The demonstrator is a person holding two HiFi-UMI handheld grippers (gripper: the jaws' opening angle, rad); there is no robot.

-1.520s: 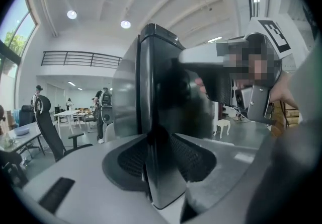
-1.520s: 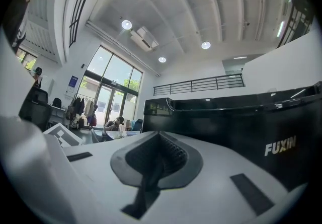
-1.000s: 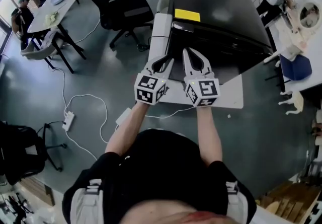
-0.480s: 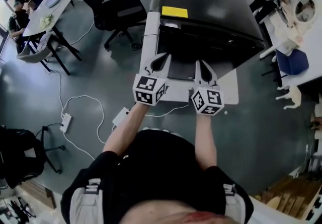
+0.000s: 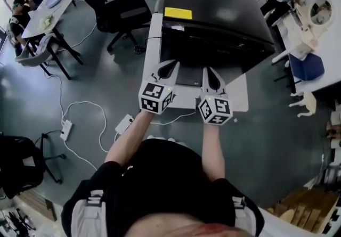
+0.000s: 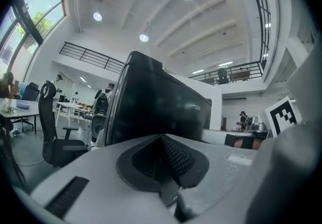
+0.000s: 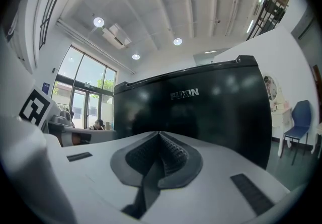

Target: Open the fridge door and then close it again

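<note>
The lower part of the tall glossy black fridge (image 6: 151, 102) is hidden behind the left gripper (image 6: 162, 140) in its view, and behind the right gripper (image 7: 160, 135) in its own. Print on the yellow rectangular label (image 5: 178, 13) cannot be read. The black office chair (image 5: 21, 164) at near left is cut off.

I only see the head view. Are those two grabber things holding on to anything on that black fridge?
Observer: No. The left gripper, seen through its own camera, has its jaws pressed together with nothing between them.
Visitor: And the other one?
Observer: The right gripper is the same: jaws together, empty, pointing at the fridge front.
Visitor: Is anything written on that front?
Observer: Yes, raised lettering near the top reads FUXIN.
</note>
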